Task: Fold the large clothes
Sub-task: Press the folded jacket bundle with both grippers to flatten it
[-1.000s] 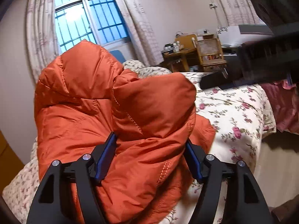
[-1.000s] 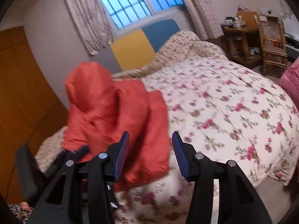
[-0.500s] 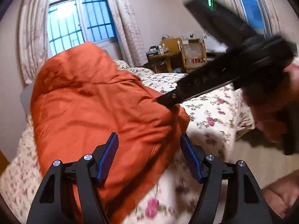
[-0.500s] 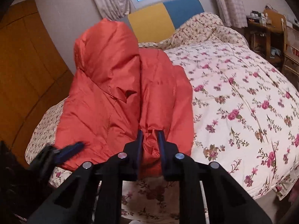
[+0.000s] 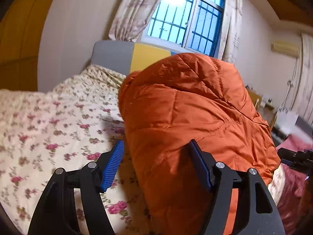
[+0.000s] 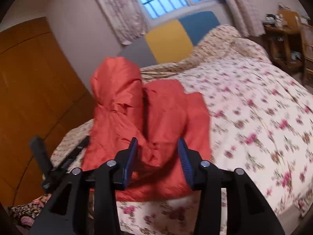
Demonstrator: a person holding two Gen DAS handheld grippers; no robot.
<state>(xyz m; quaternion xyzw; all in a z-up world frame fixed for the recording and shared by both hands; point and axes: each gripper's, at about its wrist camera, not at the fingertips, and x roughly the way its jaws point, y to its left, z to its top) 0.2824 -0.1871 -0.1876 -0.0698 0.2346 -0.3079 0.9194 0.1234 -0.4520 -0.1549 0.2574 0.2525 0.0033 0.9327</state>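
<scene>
Released half a second ago, the orange padded jacket [image 6: 148, 117] lies bunched near the foot corner of the floral bed [image 6: 254, 101], hood propped up — your right hand-held gripper [image 6: 158, 160] now gapes wide over its hem. Your left hand-held gripper [image 5: 156, 164] also stands wide, straddling the jacket's near edge. Sleeves look tucked in; the hood and the final fold likely remain.
</scene>
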